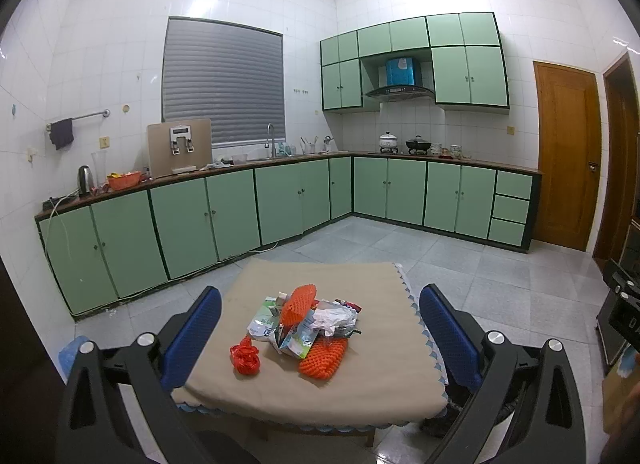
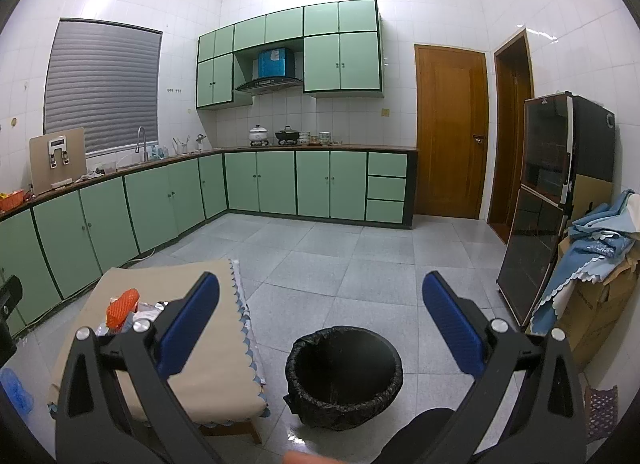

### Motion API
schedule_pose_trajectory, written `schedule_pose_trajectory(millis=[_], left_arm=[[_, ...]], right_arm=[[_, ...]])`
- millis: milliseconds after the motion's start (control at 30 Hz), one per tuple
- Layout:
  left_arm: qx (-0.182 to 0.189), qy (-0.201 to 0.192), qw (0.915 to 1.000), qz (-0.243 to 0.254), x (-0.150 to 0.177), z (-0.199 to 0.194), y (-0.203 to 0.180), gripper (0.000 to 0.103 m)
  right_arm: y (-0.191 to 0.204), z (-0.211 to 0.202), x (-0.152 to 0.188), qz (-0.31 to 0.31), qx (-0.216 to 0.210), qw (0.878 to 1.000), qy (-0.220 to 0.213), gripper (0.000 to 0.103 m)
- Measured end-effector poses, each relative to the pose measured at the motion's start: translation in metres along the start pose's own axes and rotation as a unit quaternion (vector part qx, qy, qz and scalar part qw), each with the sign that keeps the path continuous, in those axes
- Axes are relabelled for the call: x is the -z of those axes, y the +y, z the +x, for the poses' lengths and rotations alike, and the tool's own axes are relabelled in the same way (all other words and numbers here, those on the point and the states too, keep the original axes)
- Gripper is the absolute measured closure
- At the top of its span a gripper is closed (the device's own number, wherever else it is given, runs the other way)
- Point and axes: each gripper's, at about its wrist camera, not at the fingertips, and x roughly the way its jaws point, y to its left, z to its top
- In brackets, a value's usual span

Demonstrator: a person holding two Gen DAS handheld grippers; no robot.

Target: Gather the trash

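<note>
Orange-netted trash pile [image 1: 304,328] lies between the spread left claw [image 1: 320,328].

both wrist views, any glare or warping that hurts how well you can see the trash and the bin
Left wrist view: trash pile evenly lit and sharp; glare only on wall tiles; cabinets bow from fisheye. Right wrist view: bin interior reads solid black, floor reflects beside it, dark corners.

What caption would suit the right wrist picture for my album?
Open right gripper hovering above a black-lined trash bin on the floor beside a low cloth-covered table.

Green cabinets [image 1: 236,212], wooden door [image 2: 450,132], perhaps a fridge [image 2: 560,184]
</note>
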Motion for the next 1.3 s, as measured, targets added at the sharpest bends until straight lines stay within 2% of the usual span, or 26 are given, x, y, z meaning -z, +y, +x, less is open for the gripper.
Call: schedule_pose_trajectory(millis=[1300], left_arm=[[0.006,0.002,1.0000,-0.001,-0.004,-0.001,0.002,0.006]], right_arm=[[0.011,-0.002,-0.001,-0.021,-0.003,1.000,-0.006,0.005]])
